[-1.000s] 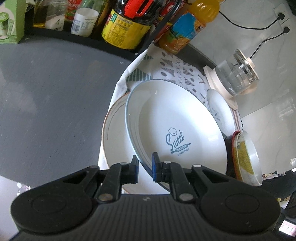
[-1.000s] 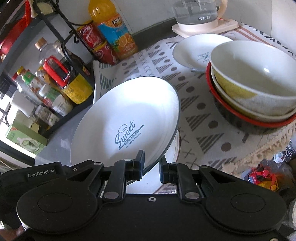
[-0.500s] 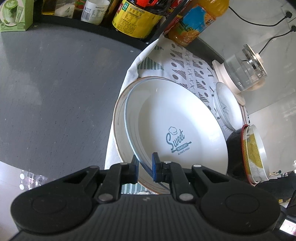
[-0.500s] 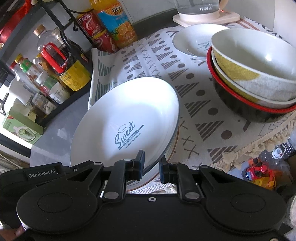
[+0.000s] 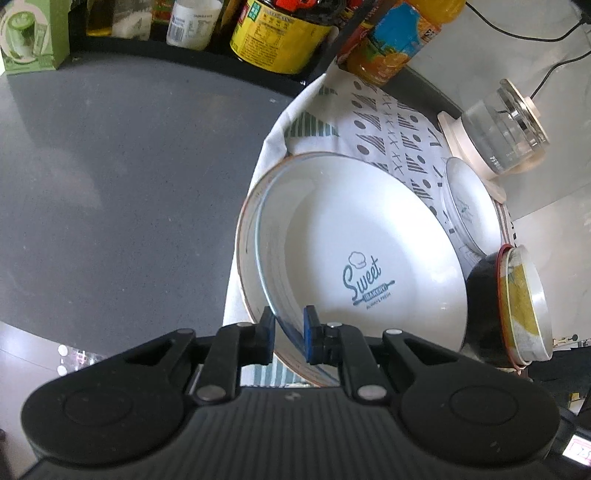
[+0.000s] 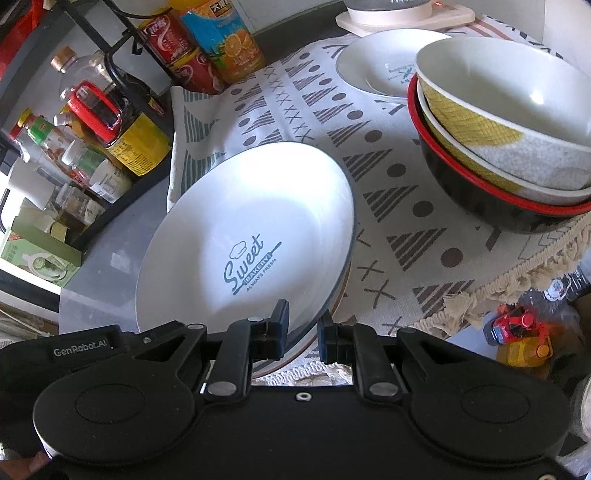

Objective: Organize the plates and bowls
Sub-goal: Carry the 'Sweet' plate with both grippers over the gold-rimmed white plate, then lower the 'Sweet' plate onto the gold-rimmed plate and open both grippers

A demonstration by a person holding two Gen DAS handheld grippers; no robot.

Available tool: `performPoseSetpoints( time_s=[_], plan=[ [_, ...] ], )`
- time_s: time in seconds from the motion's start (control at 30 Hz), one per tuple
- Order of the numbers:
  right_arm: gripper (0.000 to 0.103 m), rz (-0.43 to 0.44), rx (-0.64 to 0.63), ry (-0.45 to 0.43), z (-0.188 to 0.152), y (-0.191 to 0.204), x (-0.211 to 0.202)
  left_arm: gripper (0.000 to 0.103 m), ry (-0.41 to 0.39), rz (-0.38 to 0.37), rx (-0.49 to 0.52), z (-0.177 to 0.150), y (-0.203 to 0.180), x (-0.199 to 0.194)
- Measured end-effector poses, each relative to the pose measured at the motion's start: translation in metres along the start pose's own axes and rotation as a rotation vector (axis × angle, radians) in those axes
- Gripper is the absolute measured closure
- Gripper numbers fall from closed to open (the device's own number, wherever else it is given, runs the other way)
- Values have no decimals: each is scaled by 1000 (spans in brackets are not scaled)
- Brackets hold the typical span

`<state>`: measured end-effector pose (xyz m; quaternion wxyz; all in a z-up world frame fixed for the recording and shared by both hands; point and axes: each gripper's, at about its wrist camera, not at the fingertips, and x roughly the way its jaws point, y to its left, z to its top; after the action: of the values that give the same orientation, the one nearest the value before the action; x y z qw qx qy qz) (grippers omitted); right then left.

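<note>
A large white "Sweet Bakery" plate [image 5: 354,236] [image 6: 255,225] rests on a brown-rimmed plate [image 5: 246,236] [image 6: 334,301] on the patterned cloth. My left gripper [image 5: 288,332] has opened slightly, with its pads either side of the plate's near rim. My right gripper [image 6: 303,328] is also slightly open around the opposite rim. A small white plate [image 5: 469,206] [image 6: 384,62] lies further back. A stack of bowls [image 6: 502,136] [image 5: 517,306], yellow-patterned one on top, red-rimmed black one at the bottom, stands to the right.
A rack of bottles and jars [image 6: 96,122] [image 5: 280,33] lines the far left side. An orange juice bottle [image 6: 225,40] and a glass kettle on a base [image 5: 502,133] stand behind the cloth [image 6: 399,206]. The dark grey counter [image 5: 110,184] spreads to the left. Small toys [image 6: 517,332] lie below the cloth's fringe.
Both grippers lowered the tilted large plate onto the brown-rimmed plate, and both pairs of jaws have widened a little around its rim.
</note>
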<state>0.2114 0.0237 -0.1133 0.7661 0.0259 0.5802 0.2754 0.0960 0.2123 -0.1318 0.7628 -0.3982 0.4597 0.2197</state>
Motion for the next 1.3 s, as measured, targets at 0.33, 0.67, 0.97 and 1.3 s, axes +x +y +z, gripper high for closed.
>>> performPoseSetpoints(
  time_s=[0.33, 0.67, 0.97, 1.3],
  plan=[
    [90, -4, 80, 36, -1, -12, 5, 91, 6, 74, 32, 7, 4, -7],
    [80, -6, 58, 42, 4, -6, -3, 89, 14, 89, 37, 17, -1, -11],
    [55, 44, -4, -44, 33, -1, -39, 44, -23, 81, 108, 39, -34, -22],
    [44, 57, -12, -170, 79, -10, -77, 41, -32, 12, 146, 66, -76, -14]
  ],
)
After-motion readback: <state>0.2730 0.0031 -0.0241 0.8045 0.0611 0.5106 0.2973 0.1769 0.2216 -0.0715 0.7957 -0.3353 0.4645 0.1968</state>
